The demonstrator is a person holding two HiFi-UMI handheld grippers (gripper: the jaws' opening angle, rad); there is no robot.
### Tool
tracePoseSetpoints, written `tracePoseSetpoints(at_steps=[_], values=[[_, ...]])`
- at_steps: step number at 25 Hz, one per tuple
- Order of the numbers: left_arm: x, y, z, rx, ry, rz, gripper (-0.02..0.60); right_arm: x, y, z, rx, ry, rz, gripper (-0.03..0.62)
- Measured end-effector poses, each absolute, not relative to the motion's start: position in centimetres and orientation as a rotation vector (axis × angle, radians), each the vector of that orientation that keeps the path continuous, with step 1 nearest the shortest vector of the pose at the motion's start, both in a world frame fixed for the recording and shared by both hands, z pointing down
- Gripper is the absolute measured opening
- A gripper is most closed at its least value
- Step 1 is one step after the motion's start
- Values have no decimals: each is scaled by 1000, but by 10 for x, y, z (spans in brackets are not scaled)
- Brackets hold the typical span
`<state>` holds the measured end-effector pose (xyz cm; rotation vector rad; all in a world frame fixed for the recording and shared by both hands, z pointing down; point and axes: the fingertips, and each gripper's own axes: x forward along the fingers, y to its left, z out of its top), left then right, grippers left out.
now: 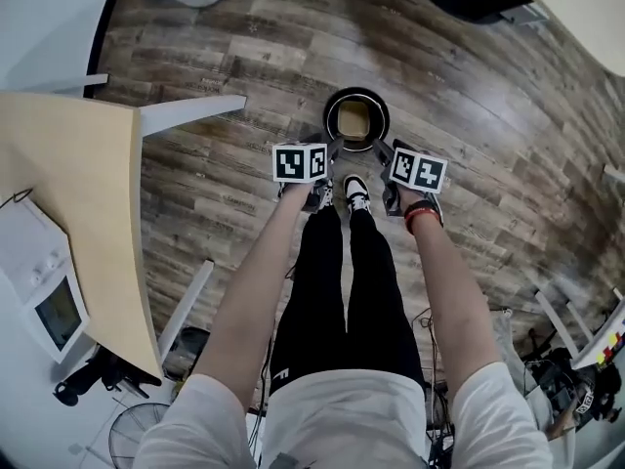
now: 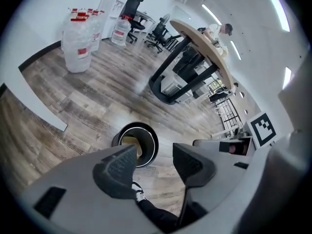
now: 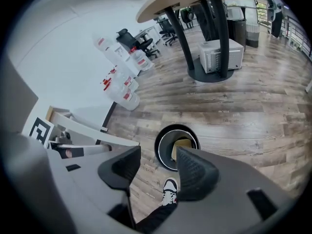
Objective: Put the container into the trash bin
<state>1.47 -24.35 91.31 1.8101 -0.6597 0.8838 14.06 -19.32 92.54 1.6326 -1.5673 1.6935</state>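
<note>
On the wood floor in front of my feet stands a round black trash bin [image 1: 356, 117] [image 2: 150, 145] [image 3: 165, 147]. A tan container [image 1: 354, 118] [image 2: 128, 141] [image 3: 184, 146] lies inside it. In the head view both grippers hover just above the near side of the bin's rim, the left gripper [image 1: 330, 154] to its left and the right gripper [image 1: 383, 154] to its right. The left gripper [image 2: 155, 164] is open with nothing between its dark pads. Likewise the right gripper [image 3: 158, 167] is open and empty. Each sees the bin below and past its jaws.
A light wooden table [image 1: 78, 193] with white legs stands at the left. My shoes [image 1: 356, 191] sit just behind the bin. Water jugs [image 2: 78, 48] [image 3: 127, 92] stand by the wall. A curved desk on a black base [image 2: 168, 89] [image 3: 214, 62] and office chairs lie farther off.
</note>
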Motion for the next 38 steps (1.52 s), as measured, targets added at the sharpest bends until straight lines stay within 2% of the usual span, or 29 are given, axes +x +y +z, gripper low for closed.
tracePoseSetpoints(at_steps=[10, 27, 38], values=[[13, -250, 788, 1977, -700, 828, 233, 138, -187, 806, 1672, -1644, 1458, 253], [8, -245, 592, 2160, -835, 693, 233, 154, -179, 607, 1947, -1767, 1435, 249], [7, -245, 493, 2318, -897, 605, 233, 151, -190, 503, 1974, -1960, 1166, 249]])
